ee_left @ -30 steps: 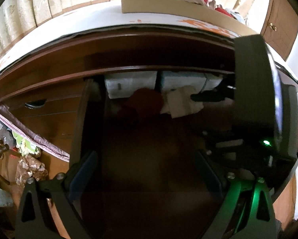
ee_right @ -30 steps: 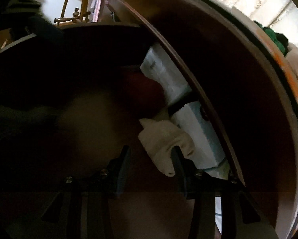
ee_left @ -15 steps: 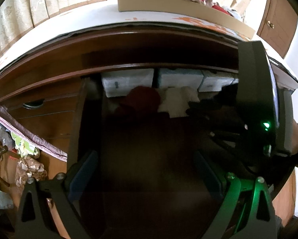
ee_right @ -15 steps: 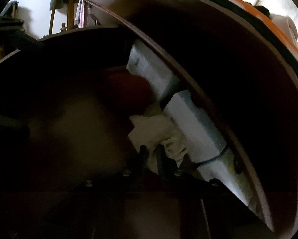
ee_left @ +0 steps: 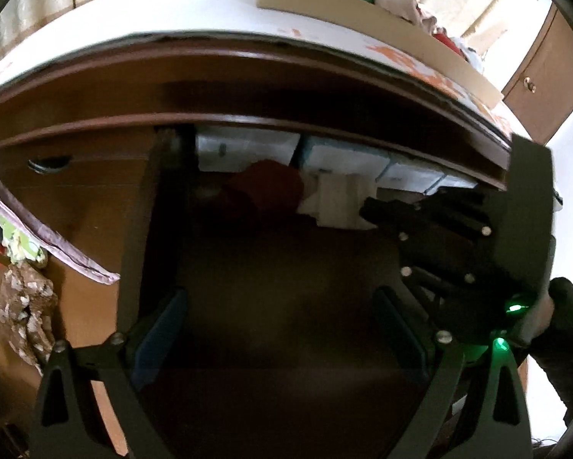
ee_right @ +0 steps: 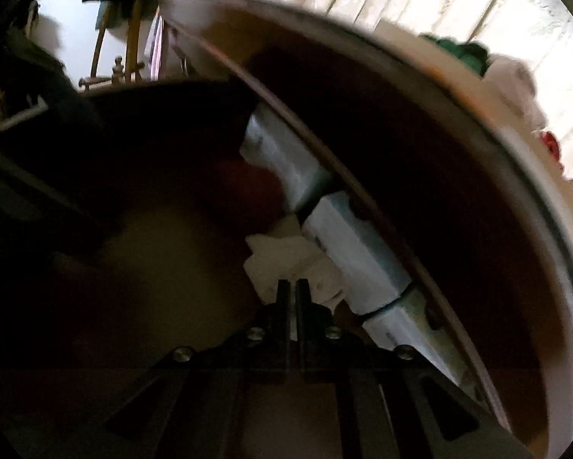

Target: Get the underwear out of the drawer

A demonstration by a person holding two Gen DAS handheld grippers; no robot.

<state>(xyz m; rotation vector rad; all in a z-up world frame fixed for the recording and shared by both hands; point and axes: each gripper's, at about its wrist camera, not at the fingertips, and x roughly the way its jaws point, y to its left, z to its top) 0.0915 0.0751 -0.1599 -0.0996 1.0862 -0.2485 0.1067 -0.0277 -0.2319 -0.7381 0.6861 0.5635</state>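
Fingers, left: the left gripper (ee_left: pixel 280 338) has its two dark fingers (ee_left: pixel 160 332) spread wide, with nothing between them, low over the open dark brown wooden drawer (ee_left: pixel 141 237).
Red thing: a soft dark red cloth lump (ee_left: pixel 271 187) sits at the back of the drawer, just beside the white one.
Underwear: the small white folded cloth underwear (ee_right: pixel 286 260) lies near the back, next to pale blue and white boxes (ee_right: pixel 355 252).
Fingers, right: the right gripper (ee_right: pixel 293 287) has its fingers pressed together, pinching the near edge of the white cloth.
Step now: the grab looks done, but the cloth is not yet out.
Next move: lift it up and back, clear of the drawer and under the bench (ee_left: pixel 210 38) edge.
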